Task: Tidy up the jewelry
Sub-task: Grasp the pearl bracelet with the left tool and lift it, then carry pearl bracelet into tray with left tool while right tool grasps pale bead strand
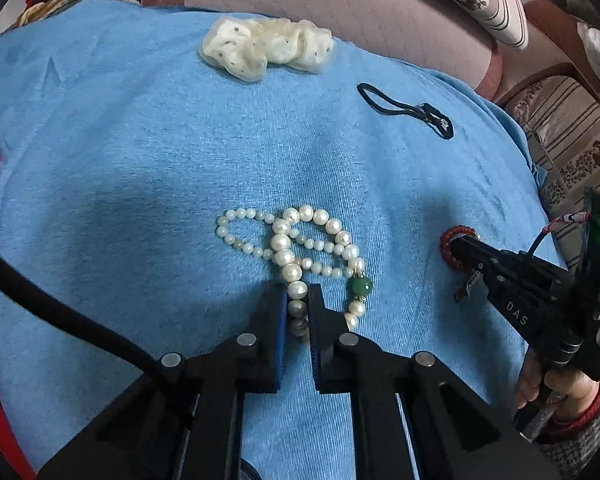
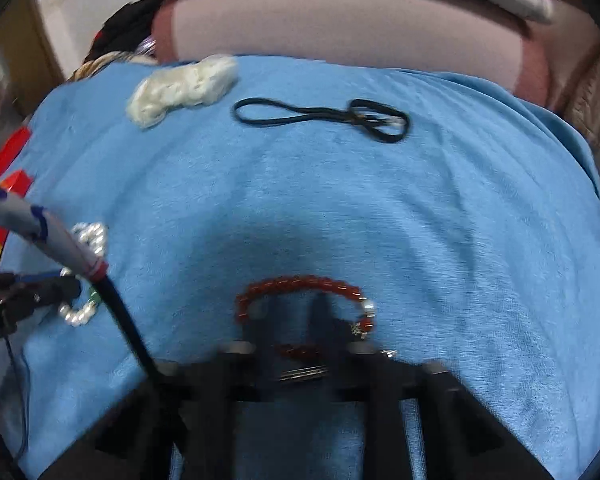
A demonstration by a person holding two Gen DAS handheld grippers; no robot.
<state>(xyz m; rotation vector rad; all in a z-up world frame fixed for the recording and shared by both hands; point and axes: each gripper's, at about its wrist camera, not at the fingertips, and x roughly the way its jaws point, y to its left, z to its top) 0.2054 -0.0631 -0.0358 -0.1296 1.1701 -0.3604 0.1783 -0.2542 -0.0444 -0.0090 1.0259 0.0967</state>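
A white pearl necklace (image 1: 296, 248) with a green bead (image 1: 361, 285) lies looped on the blue cloth (image 1: 140, 160). My left gripper (image 1: 298, 300) is shut on the necklace's near end, pearls pinched between its fingers. A red bead bracelet (image 2: 300, 284) lies on the cloth to the right. My right gripper (image 2: 290, 312) is over it, fingers spread inside the bracelet's ring; the view is blurred. In the left wrist view the right gripper (image 1: 456, 246) touches the bracelet (image 1: 454, 248). The necklace shows at the left of the right wrist view (image 2: 80, 312).
A cream fabric scrunchie (image 1: 266, 48) and a black elastic hair band (image 1: 404, 110) lie at the far side of the cloth. A red box (image 2: 8, 168) sits at the left edge. Cushions (image 1: 340, 8) lie behind.
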